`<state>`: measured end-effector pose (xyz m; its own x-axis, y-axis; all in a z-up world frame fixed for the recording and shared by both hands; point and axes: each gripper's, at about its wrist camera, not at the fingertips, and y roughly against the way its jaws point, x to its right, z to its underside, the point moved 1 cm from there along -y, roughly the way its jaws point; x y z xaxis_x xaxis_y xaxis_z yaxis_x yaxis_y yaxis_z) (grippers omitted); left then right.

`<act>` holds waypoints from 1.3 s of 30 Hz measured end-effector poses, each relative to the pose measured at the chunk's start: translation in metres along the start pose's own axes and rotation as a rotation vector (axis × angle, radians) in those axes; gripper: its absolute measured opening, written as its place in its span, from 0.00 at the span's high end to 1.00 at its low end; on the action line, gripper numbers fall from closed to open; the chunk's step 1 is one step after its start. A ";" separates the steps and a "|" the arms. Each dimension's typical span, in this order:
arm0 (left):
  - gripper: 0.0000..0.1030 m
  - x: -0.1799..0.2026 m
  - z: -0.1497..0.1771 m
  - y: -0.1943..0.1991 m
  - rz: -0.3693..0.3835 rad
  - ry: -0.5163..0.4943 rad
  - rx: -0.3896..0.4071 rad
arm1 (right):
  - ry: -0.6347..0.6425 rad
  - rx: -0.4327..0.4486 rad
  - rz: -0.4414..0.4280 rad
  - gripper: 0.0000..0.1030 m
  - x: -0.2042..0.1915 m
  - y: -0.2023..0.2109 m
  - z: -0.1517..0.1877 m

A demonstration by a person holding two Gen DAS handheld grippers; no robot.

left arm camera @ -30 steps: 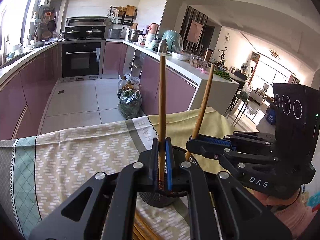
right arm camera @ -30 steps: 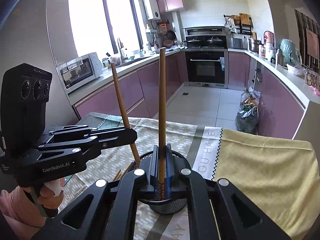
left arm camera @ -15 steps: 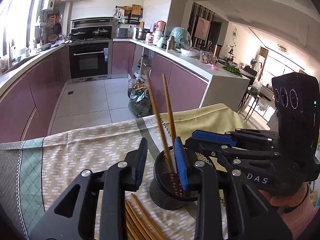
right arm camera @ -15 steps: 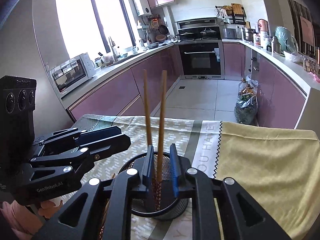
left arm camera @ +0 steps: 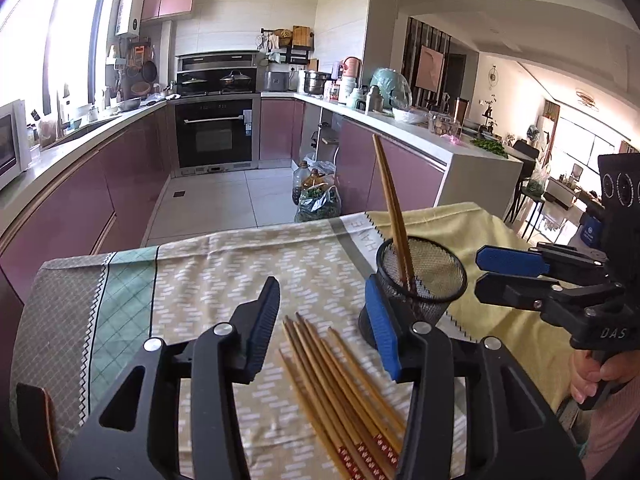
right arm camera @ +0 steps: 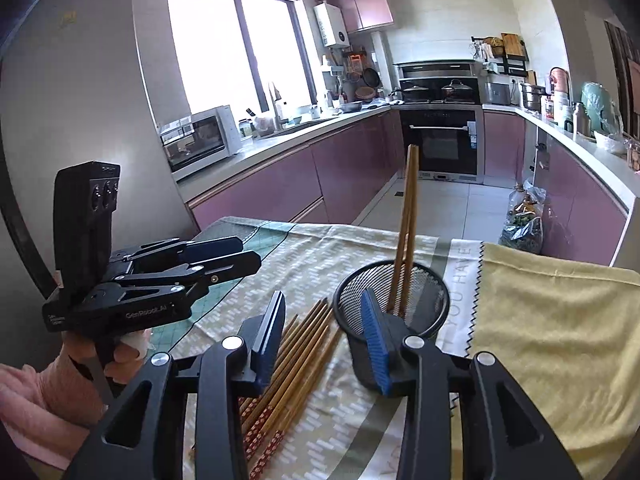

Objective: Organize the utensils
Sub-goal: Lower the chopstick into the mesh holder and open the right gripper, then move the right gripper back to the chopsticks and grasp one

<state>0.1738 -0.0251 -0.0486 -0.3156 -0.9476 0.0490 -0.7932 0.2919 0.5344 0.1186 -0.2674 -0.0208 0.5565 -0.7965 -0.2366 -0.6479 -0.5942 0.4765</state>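
Observation:
A black mesh cup [left arm camera: 428, 276] stands on the tablecloth with two wooden chopsticks [left arm camera: 390, 196] leaning in it; both show in the right wrist view, the cup [right arm camera: 394, 308] and the chopsticks [right arm camera: 408, 216]. Several more chopsticks [left arm camera: 340, 392] lie flat in a bundle beside the cup, as the right wrist view [right arm camera: 288, 376] shows too. My left gripper [left arm camera: 324, 328] is open and empty above the bundle. My right gripper [right arm camera: 324, 336] is open and empty just left of the cup. Each gripper appears in the other's view, the right one [left arm camera: 508, 272] and the left one [right arm camera: 216, 256].
The table carries a patterned cloth [left arm camera: 208, 276] and a yellow cloth [right arm camera: 552, 320] on the right. Behind are purple kitchen cabinets [right arm camera: 288, 184], an oven [left arm camera: 216, 136] and bags on the floor [left arm camera: 316, 200].
Both grippers let go of their chopsticks, which now lean in the cup. Both grippers opened wide and drew back and down toward the bundle on the cloth.

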 end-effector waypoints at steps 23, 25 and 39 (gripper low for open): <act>0.57 -0.002 0.104 -0.024 -0.031 0.017 -0.294 | -0.075 -0.252 0.023 0.63 -0.016 -0.061 0.075; 0.57 -0.002 0.104 -0.025 -0.030 0.019 -0.301 | -0.075 -0.254 0.027 0.63 -0.016 -0.062 0.075; 0.57 -0.002 0.101 -0.028 -0.042 0.019 -0.315 | -0.054 -0.271 0.044 0.63 -0.020 -0.070 0.075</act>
<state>0.1444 -0.0179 -0.1485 -0.2738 -0.9611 0.0361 -0.6039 0.2010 0.7713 0.1136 -0.2178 -0.1129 0.4977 -0.8301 -0.2515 -0.5040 -0.5127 0.6951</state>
